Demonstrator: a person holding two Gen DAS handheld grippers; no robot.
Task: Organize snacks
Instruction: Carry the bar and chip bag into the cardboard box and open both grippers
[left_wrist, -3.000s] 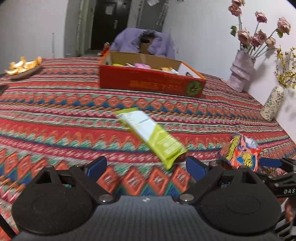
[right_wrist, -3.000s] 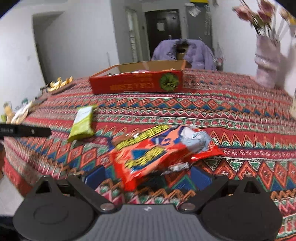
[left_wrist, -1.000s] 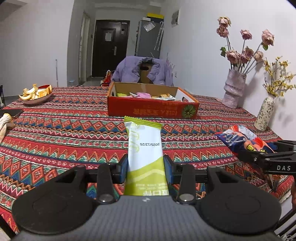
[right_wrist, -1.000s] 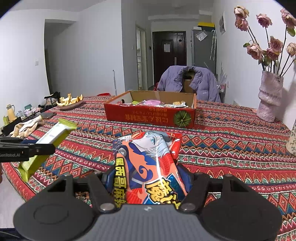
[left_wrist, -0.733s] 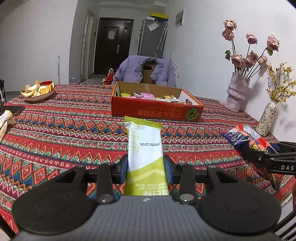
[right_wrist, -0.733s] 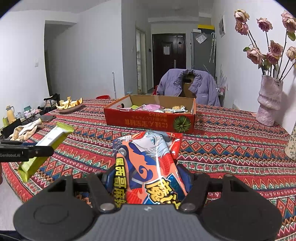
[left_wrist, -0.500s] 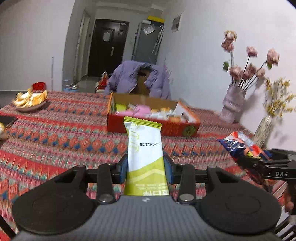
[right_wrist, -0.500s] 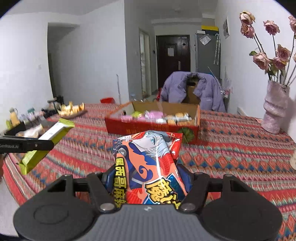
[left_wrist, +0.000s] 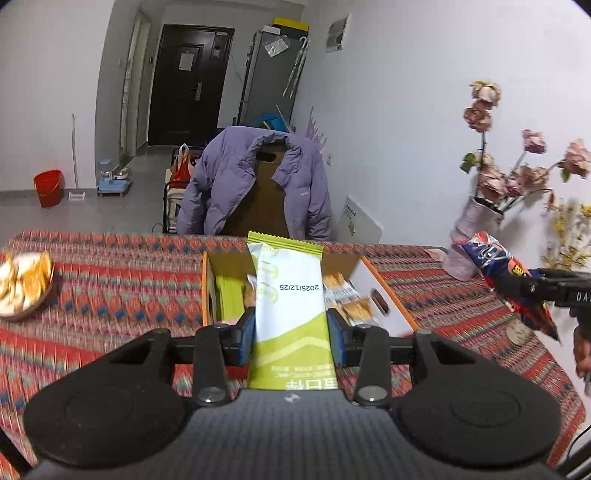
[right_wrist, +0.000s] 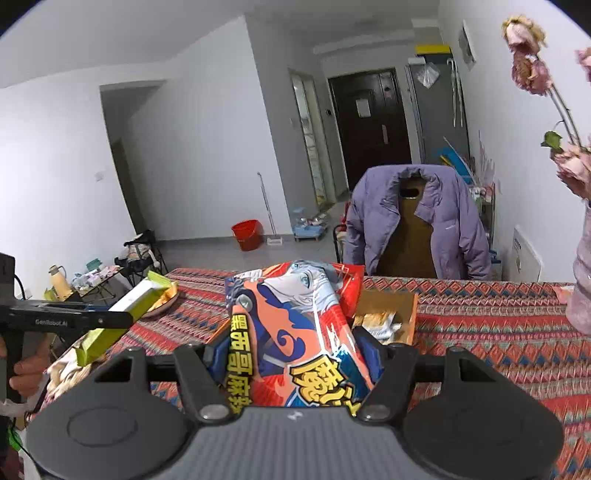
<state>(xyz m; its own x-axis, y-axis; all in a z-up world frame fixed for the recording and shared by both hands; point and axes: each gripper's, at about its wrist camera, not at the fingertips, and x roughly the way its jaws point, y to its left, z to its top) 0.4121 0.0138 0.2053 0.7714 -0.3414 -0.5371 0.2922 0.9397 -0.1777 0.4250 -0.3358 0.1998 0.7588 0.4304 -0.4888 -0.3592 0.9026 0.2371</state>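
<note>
My left gripper (left_wrist: 291, 334) is shut on a green and white snack packet (left_wrist: 290, 306) and holds it upright over the open cardboard box (left_wrist: 384, 295), which has several snacks inside. My right gripper (right_wrist: 291, 352) is shut on a red and blue snack bag (right_wrist: 295, 332) and holds it above the same box (right_wrist: 406, 314). The red bag also shows at the right of the left wrist view (left_wrist: 502, 273). The green packet also shows at the left of the right wrist view (right_wrist: 122, 317).
The table carries a patterned red cloth (left_wrist: 110, 280). A bowl of orange peel (left_wrist: 26, 280) sits at the left. A vase of dried roses (left_wrist: 476, 225) stands at the right. A chair with a purple jacket (left_wrist: 255, 184) is behind the table.
Both grippers rose and moved forward with their snacks, from low over the table in front of the box to above its opening. The box now lies below the fingers.
</note>
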